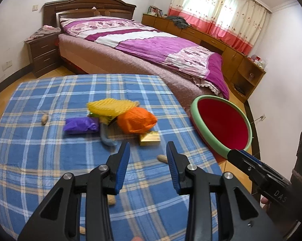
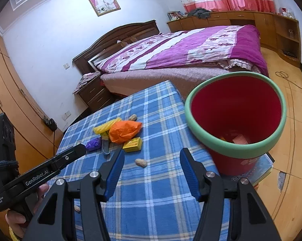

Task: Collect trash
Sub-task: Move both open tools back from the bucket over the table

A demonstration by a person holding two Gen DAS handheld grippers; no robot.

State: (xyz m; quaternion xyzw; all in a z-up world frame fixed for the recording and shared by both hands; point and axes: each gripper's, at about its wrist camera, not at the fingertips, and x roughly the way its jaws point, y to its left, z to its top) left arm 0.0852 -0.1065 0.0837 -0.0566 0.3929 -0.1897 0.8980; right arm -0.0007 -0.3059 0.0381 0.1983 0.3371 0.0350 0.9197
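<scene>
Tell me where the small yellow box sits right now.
The small yellow box lies on the blue plaid cloth, just in front of the orange bag at the near edge of the trash pile. In the right wrist view it is left of the red bin.

Wrapper pile (image 1: 114, 116) at table (image 1: 40, 176) centre. Small box (image 1: 149, 138) just before pile. Peanuts (image 1: 162, 158) scattered around pile. Bin (image 2: 235, 120) beside table's right edge. Bed (image 1: 151, 46) behind table.
</scene>
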